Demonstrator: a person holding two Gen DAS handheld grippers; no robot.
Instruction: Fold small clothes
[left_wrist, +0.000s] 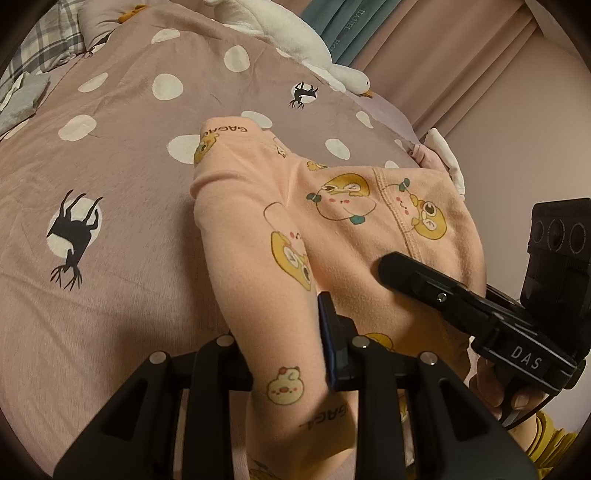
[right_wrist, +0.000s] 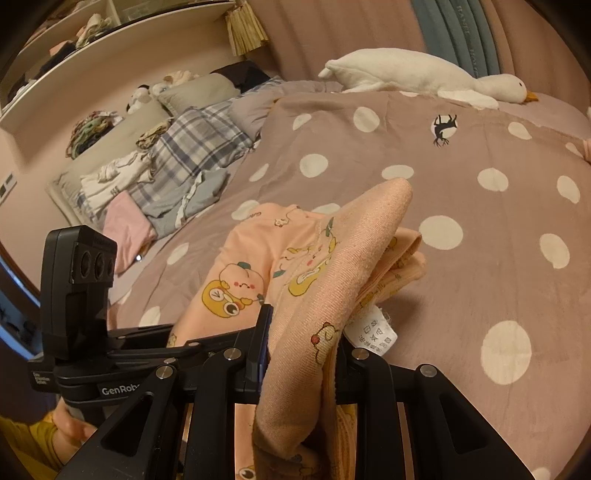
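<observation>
Peach cartoon-print garment (left_wrist: 258, 236) is pinched in the left gripper (left_wrist: 291, 350), above the dotted quilt (left_wrist: 122, 155). Seen from the right gripper (right_wrist: 301, 354), its folded edge is likewise clamped; edges are best kept level while lowered.

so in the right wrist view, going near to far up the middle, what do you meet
right gripper clamped on peach garment → dotted bedspread → white goose toy → curtain
</observation>
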